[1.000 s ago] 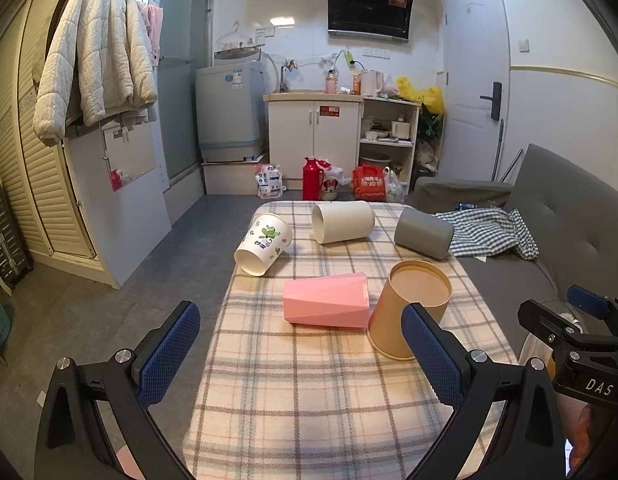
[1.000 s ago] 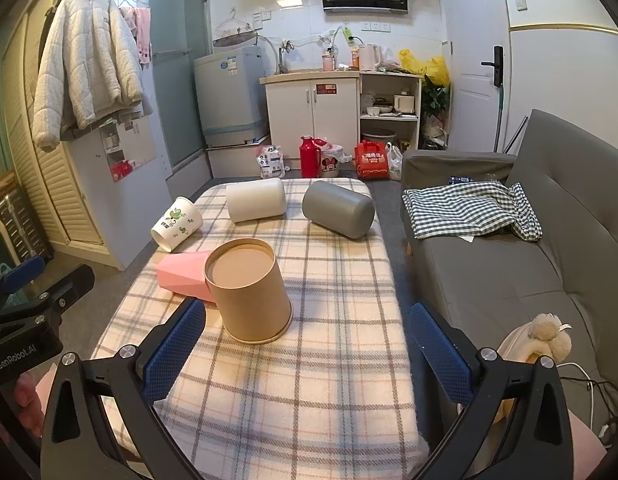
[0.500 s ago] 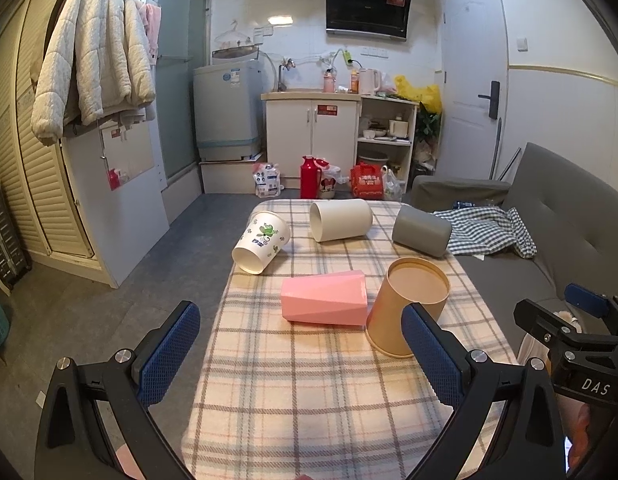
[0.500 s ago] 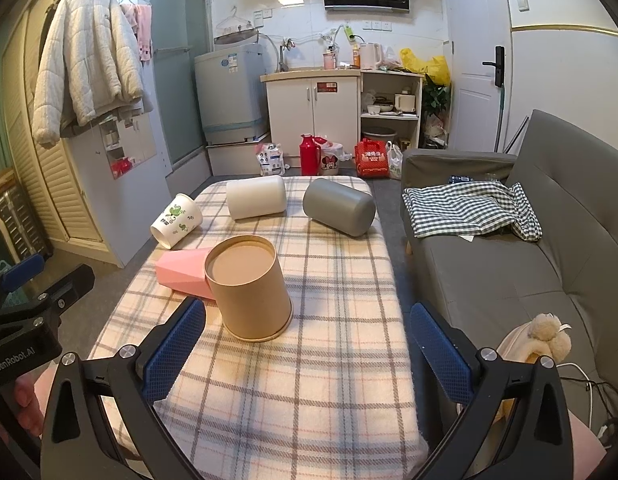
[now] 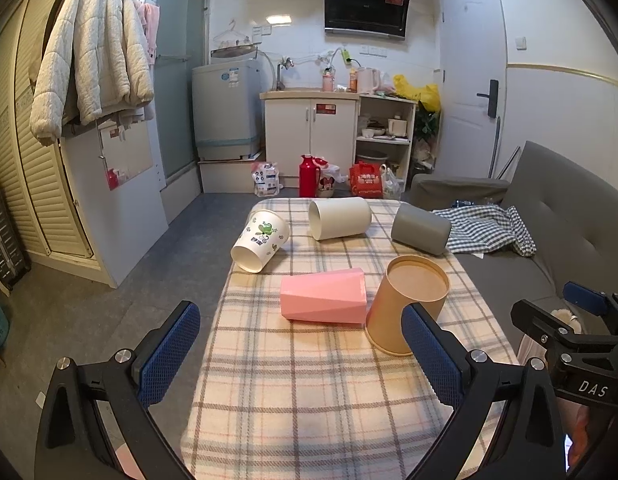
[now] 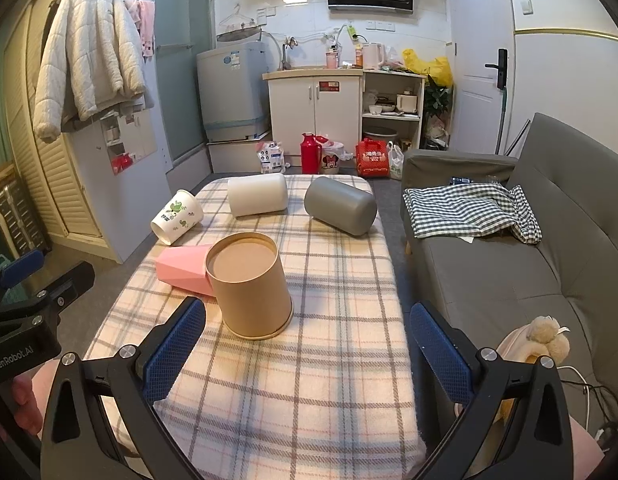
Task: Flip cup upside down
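A tan cup [image 5: 405, 308] [image 6: 250, 285] stands upside down on the plaid-covered table [image 5: 309, 380] [image 6: 341, 360]. A pink faceted cup [image 5: 323, 301] [image 6: 185, 270] lies on its side touching it. A white printed cup [image 5: 260, 240] [image 6: 176, 216], a cream cup [image 5: 340, 218] [image 6: 258, 194] and a grey cup [image 5: 420, 229] [image 6: 340, 205] lie on their sides further back. My left gripper [image 5: 299, 354] is open and empty above the table's near end. My right gripper [image 6: 305, 352] is open and empty, the tan cup just ahead of its left finger.
A grey sofa [image 6: 549, 248] with a checked cloth [image 6: 469, 210] runs along the table's right side. A plush toy [image 6: 547, 334] lies near the right gripper. Floor drops off at the table's left edge. Cabinets and bags stand beyond the far end.
Both grippers stay open and nearly still; the views have shifted only slightly. The cups have not moved.
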Tool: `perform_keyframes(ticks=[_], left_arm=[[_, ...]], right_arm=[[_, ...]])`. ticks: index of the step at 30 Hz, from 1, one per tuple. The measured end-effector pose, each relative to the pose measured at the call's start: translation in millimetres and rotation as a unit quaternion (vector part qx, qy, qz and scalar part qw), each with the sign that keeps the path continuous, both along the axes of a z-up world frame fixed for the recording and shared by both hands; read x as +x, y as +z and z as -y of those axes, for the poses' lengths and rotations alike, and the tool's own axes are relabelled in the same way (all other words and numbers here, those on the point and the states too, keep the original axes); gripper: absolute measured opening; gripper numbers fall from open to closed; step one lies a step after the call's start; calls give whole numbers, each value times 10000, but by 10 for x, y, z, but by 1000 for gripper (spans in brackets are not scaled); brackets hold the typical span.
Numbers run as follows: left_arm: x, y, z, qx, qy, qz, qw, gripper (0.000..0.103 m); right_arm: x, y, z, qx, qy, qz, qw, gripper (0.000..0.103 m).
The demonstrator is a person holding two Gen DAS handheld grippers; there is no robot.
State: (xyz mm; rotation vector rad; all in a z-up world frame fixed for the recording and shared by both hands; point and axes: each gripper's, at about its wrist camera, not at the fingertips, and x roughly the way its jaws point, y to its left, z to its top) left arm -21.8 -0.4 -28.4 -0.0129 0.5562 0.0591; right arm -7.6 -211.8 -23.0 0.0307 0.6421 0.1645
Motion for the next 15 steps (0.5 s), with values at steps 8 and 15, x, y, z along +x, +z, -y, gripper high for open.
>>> perform_keyframes(ticks=[8, 15], left_arm=[[-1, 0, 2, 1, -5, -5, 10000, 103], [-6, 1, 1, -17, -7, -3, 10000, 103]], right_arm=[[-1, -6, -14, -13, 10, -12, 10000, 103], [0, -5, -18, -13, 4, -12, 10000, 103]])
